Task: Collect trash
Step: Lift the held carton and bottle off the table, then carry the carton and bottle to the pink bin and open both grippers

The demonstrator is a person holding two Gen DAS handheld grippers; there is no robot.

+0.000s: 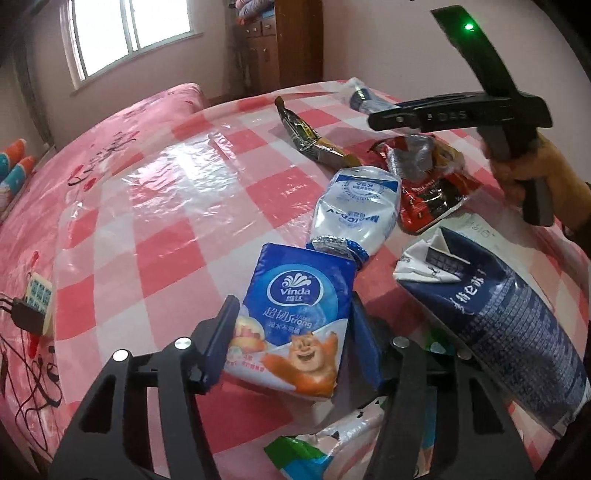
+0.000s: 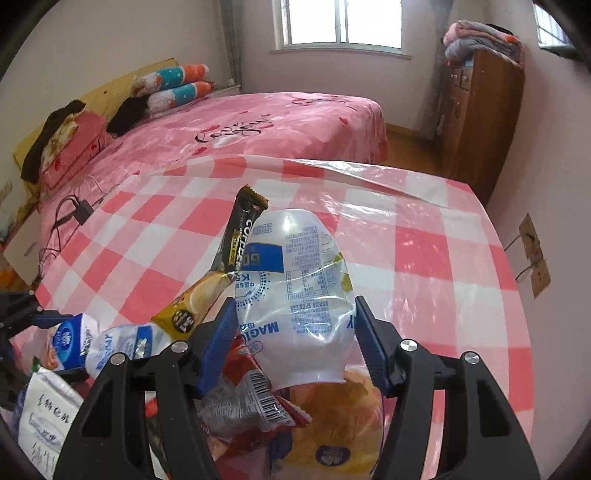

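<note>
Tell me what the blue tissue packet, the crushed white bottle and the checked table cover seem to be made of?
The blue Vinda tissue packet: probably thin printed plastic film, glossy and creased at its end. The crushed white bottle: looks like thin plastic under a shiny printed sleeve, buckled and dented. The pink-and-white checked table cover: likely plastic sheeting, given its wrinkles and bright window glare.

Pink-sheeted bed (image 2: 258,125), bright window (image 2: 340,22), wooden cabinet (image 2: 476,110), pale walls

Both grippers: black plastic frames, blue ribbed pads (image 2: 371,341), silver screws (image 1: 183,344); right gripper (image 1: 458,117) w/ green LED (image 1: 469,26), mustard sleeve (image 1: 554,166).
</note>
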